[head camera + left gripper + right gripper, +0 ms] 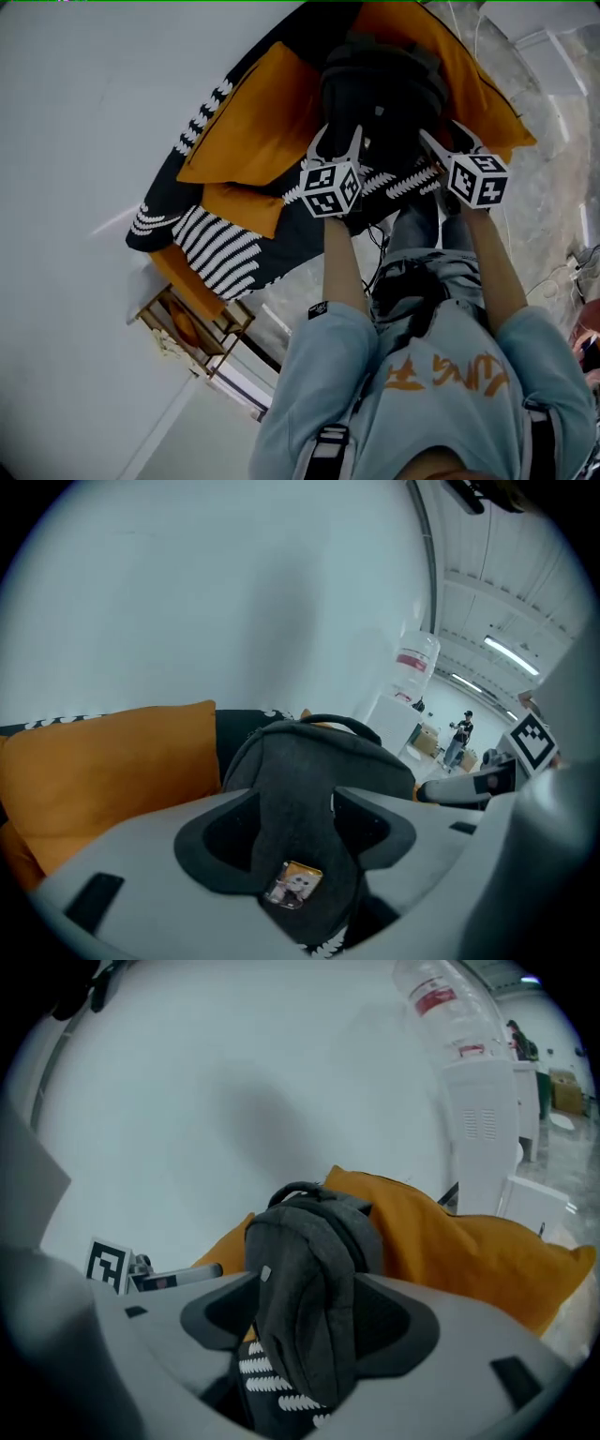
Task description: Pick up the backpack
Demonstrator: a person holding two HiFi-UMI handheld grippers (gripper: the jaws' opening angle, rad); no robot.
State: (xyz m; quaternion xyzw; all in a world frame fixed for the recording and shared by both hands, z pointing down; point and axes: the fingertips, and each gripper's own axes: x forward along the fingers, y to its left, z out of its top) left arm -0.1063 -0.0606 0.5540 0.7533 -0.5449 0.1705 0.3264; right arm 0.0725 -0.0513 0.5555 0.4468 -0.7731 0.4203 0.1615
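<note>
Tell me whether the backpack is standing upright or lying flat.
Upright: the backpack stands tall with its carry handle at the top and an orange cushion beside it.

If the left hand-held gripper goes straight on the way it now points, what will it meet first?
Most likely the dark grey backpack, which shows between the open jaws of the left hand-held gripper; the depth is unclear.

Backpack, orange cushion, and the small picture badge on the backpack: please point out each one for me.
backpack point(309, 1288), right gripper view, middle of its grey fabric.
orange cushion point(103, 761), left gripper view, middle of its front face.
picture badge point(293, 884), left gripper view, its centre.
</note>
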